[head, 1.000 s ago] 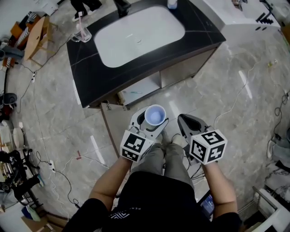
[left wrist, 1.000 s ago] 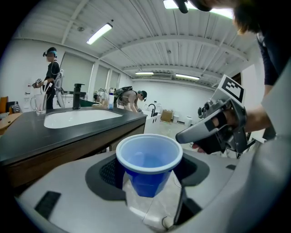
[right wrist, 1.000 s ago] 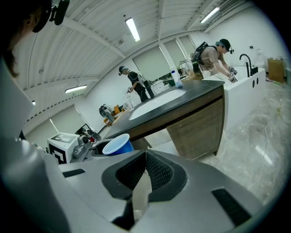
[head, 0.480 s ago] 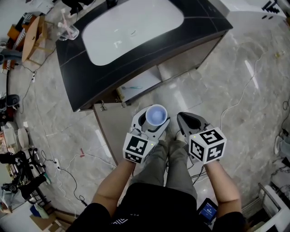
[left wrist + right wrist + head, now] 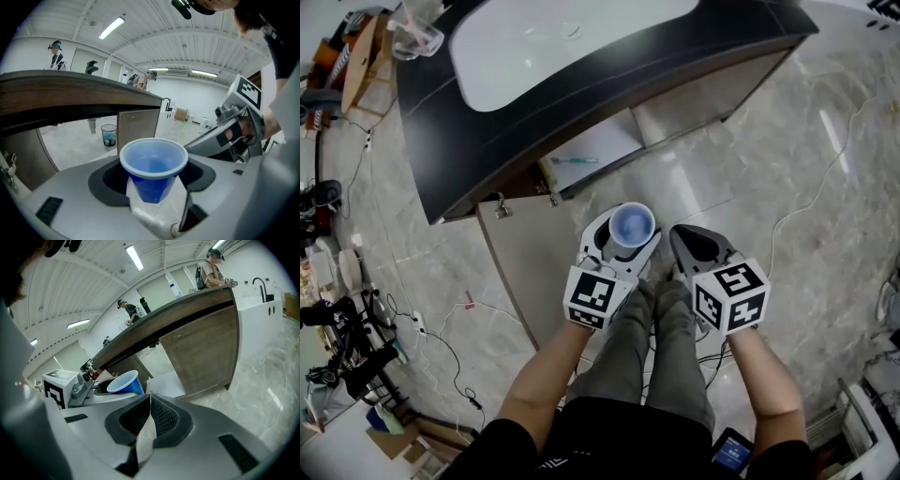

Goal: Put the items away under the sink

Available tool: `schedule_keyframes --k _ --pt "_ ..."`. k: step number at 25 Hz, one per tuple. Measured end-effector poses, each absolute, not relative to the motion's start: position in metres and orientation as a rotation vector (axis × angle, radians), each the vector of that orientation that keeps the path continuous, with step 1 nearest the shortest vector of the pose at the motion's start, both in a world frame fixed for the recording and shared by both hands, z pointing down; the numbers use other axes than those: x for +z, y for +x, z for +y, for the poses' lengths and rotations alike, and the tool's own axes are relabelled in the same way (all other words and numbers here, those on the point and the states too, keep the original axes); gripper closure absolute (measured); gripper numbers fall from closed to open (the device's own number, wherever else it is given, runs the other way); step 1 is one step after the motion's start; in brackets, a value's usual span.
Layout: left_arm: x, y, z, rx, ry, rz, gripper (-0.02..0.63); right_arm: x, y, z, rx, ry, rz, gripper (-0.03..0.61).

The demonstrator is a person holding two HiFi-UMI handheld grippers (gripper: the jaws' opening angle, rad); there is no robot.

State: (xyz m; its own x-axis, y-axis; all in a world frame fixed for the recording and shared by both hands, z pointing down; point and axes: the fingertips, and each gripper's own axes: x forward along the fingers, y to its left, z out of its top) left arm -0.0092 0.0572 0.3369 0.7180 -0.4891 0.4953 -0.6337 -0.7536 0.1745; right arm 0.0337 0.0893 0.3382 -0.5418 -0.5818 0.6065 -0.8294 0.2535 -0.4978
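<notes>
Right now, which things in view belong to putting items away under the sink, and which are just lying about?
Job in hand:
- blue plastic cup, gripped by the left gripper
- open cabinet door
- under-sink shelf
- right gripper, shut and empty
- glass tumbler on the countertop, possibly next

Lying about:
- black floor cables
- white cable

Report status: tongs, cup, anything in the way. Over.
Left tongs shut on blue cup, upright. Right tongs shut, empty. Cabinet door open; nothing seen blocking the shelf.
</notes>
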Motion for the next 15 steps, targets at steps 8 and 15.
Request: schedule_keyframes --k 8,15 --pt "0.386 -0.021 0.056 0.627 2.536 -0.933 0.306 0.389 0.034 0.088 1.173 1.296 -2.213 0.543" --pt "0.42 -0.02 0.054 0.614 2.531 -0.959 0.306 0.424 0.039 0.081 1.151 1.323 -2.218 0.543"
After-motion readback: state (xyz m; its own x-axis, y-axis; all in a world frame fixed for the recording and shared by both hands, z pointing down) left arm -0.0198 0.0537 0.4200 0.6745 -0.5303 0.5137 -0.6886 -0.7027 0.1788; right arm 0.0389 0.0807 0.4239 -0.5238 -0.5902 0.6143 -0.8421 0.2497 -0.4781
